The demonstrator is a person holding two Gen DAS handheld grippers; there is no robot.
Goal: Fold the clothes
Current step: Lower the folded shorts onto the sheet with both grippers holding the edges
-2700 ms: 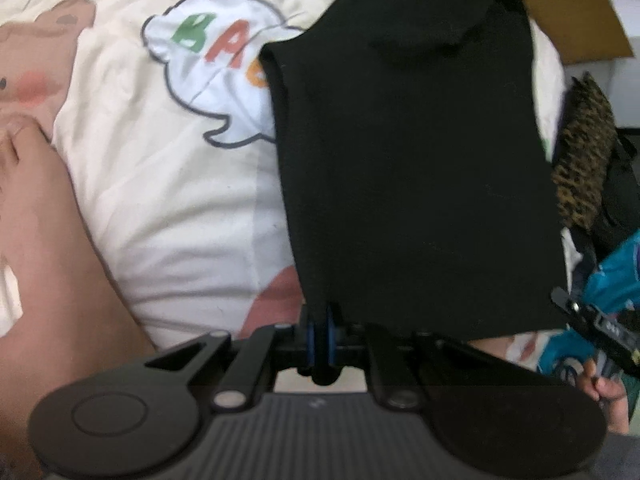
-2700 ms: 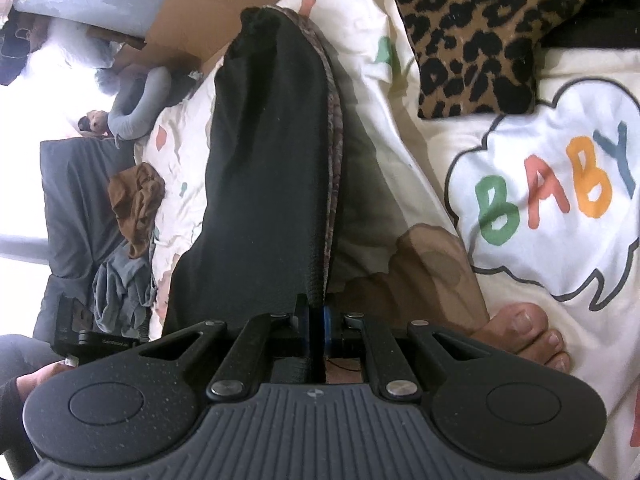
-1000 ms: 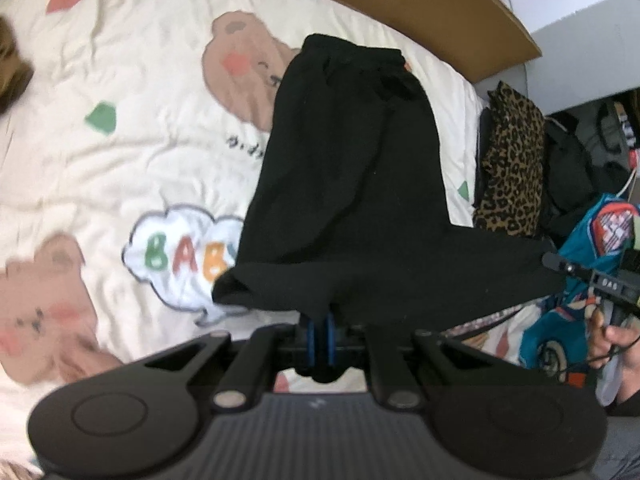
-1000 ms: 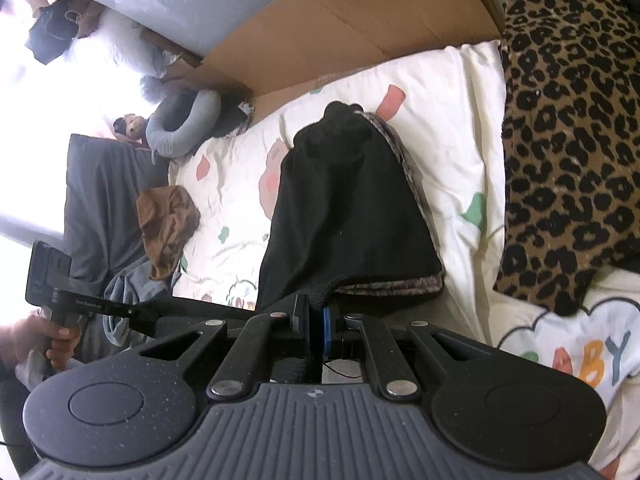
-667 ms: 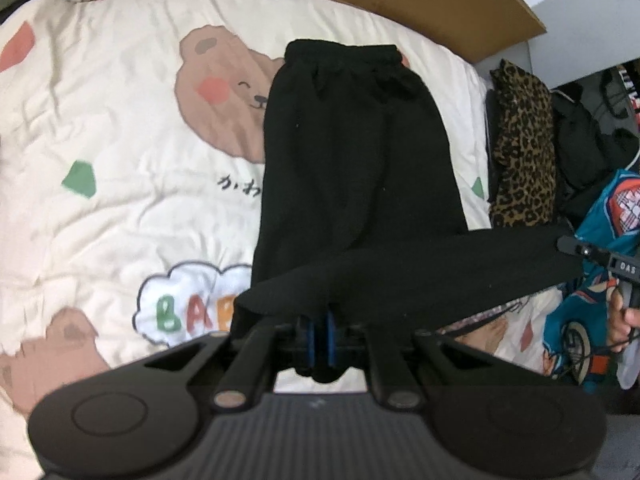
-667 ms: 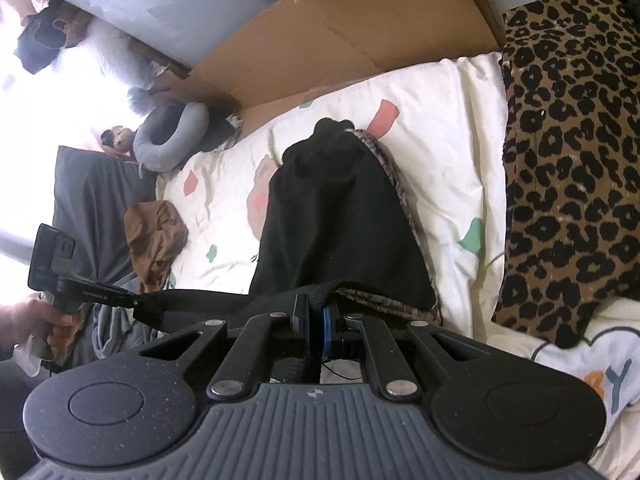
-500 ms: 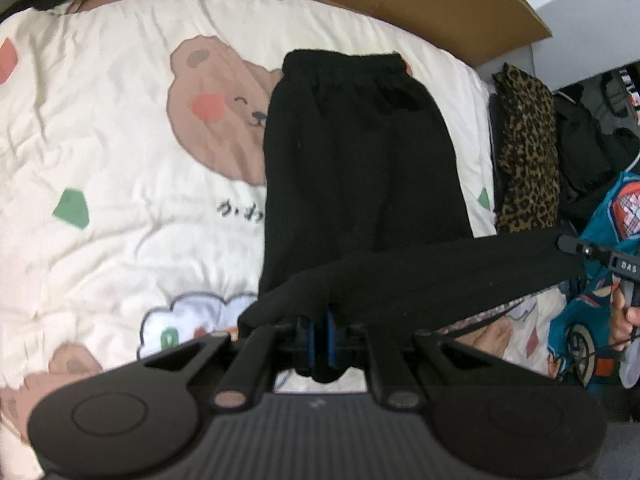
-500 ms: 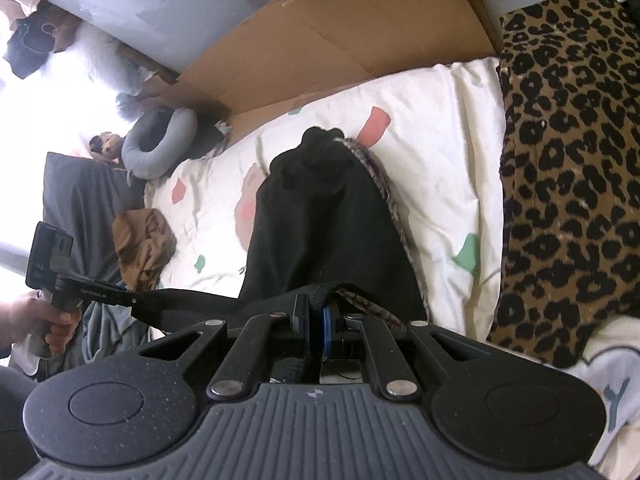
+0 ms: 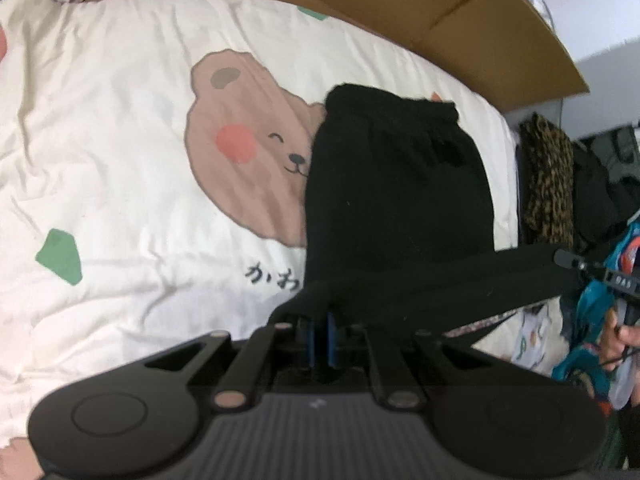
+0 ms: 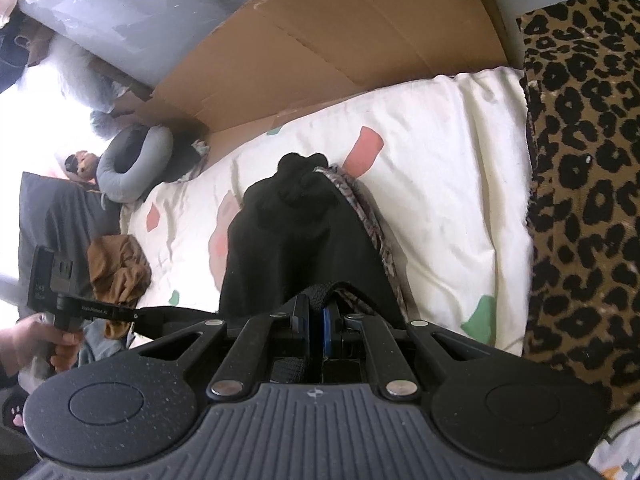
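Black fabric shorts (image 9: 396, 200) lie on cream bear-print bed quilt (image 9: 120, 152), waistband toward brown cardboard sheet (image 10: 340, 40). Left gripper (image 9: 320, 332) and right gripper (image 10: 316, 332) each clamp near hem, jaws closed on cloth, hem stretched between them above the quilt. Leopard-print fabric (image 10: 580, 200) beside.

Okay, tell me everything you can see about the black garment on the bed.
The black garment looks like soft, matte knit shorts or trousers with a gathered elastic waistband at its far end. It lies on the cream bear-print duvet, covering part of the bear. Its near edge is lifted and stretched taut between the left gripper and the right gripper, both shut on it. A patterned fabric peeks out beneath it.
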